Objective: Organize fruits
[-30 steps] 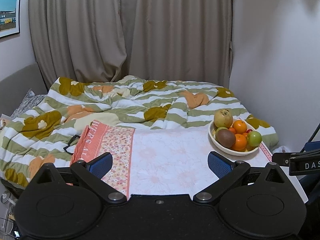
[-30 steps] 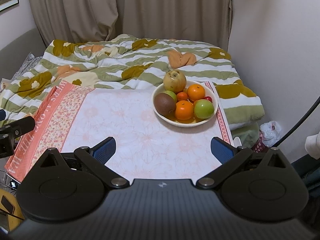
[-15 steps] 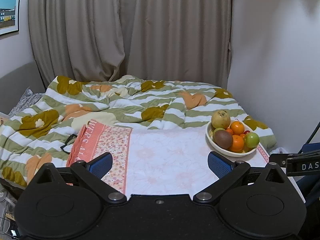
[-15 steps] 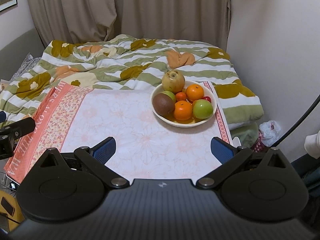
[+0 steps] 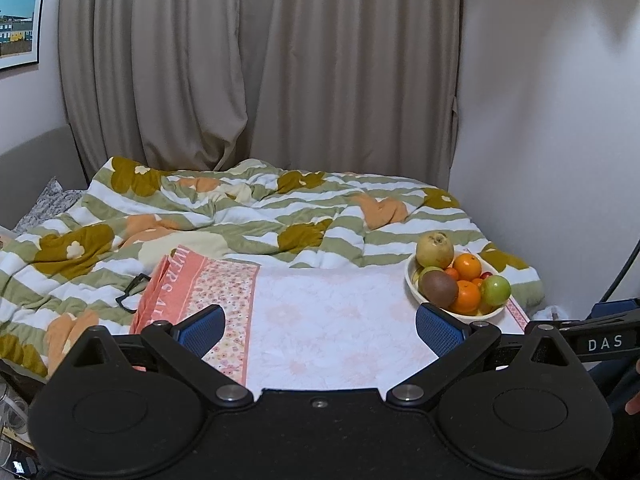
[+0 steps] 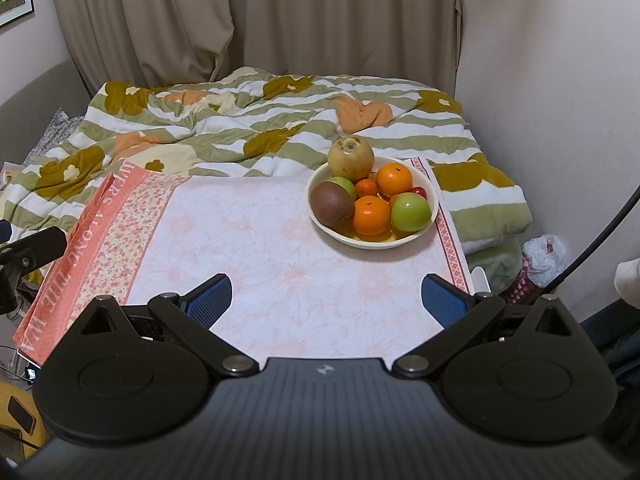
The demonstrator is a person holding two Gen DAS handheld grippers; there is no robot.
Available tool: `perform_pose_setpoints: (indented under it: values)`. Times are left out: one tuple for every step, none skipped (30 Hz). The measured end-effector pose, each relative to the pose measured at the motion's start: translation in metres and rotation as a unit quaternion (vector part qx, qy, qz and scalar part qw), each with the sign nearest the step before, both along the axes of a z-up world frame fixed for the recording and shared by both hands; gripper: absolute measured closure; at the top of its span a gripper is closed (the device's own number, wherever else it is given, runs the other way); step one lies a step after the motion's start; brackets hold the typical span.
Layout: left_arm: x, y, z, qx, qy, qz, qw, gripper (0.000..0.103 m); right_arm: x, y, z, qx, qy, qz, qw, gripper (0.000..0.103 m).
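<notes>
A cream bowl (image 6: pixel 430 188) (image 5: pixel 412 286) stands at the far right of the pink floral tablecloth (image 6: pixel 280 248) (image 5: pixel 328 320). It holds a yellow-brown pear (image 6: pixel 351 158), a kiwi (image 6: pixel 331 204), two oranges (image 6: pixel 372 215), a green apple (image 6: pixel 411 213), a small tangerine and a red cherry tomato. My right gripper (image 6: pixel 326 304) hovers open over the cloth's near edge, short of the bowl. My left gripper (image 5: pixel 320 330) is open too, near the cloth's front, with the bowl ahead to its right. Nothing sits between either pair of fingers.
A rumpled quilt (image 6: pixel 224 120) with green stripes and flowers covers the bed behind the table. Curtains (image 5: pixel 256 68) hang at the back; a white wall (image 6: pixel 560 100) closes the right side. A plastic bag (image 6: pixel 544 254) lies on the floor at right. Black glasses (image 5: pixel 130 292) rest on the quilt.
Both grippers have drifted slightly, with the left view tilting up a little so the bowl sits lower-right; the bowl and fruit have not moved. Both stay open.
</notes>
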State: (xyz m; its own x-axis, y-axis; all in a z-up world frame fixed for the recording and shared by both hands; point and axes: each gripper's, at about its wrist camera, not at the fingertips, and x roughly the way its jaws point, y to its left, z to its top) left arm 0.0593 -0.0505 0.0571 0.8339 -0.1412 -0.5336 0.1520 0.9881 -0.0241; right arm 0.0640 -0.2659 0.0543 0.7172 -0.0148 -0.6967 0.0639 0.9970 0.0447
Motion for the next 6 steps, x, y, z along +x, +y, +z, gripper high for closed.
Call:
perform_pose_setpoints:
  values:
    - [0.0007, 0.0005, -0.0003, 0.000, 0.003, 0.000, 1.0000, 0.000, 0.0000, -0.0002, -0.0001, 0.001, 0.000, 0.000, 1.000, 0.000]
    - [0.0012, 0.0012, -0.0008, 0.001, 0.006, -0.002, 1.0000, 0.000, 0.0002, 0.0011, 0.0001, 0.002, 0.000, -0.002, 1.000, 0.000]
    - [0.0014, 0.0022, -0.0013, 0.001, 0.008, -0.003, 1.0000, 0.000, -0.0004, 0.0022, -0.0007, 0.003, 0.001, -0.004, 1.000, 0.000]
    - [0.0016, 0.0036, -0.0013, 0.000, 0.008, -0.005, 1.0000, 0.000, -0.0007, 0.0036, -0.0011, 0.003, 0.001, -0.006, 1.000, 0.000]
    - [0.0019, 0.0051, -0.0013, -0.001, 0.007, -0.007, 0.9999, 0.000, -0.0012, 0.0031, -0.0016, 0.002, 0.001, -0.007, 1.000, 0.000]
    - [0.0018, 0.0065, -0.0018, 0.000, 0.008, -0.009, 0.9999, 0.000, -0.0018, 0.0041, -0.0027, 0.003, 0.001, -0.011, 1.000, 0.000]
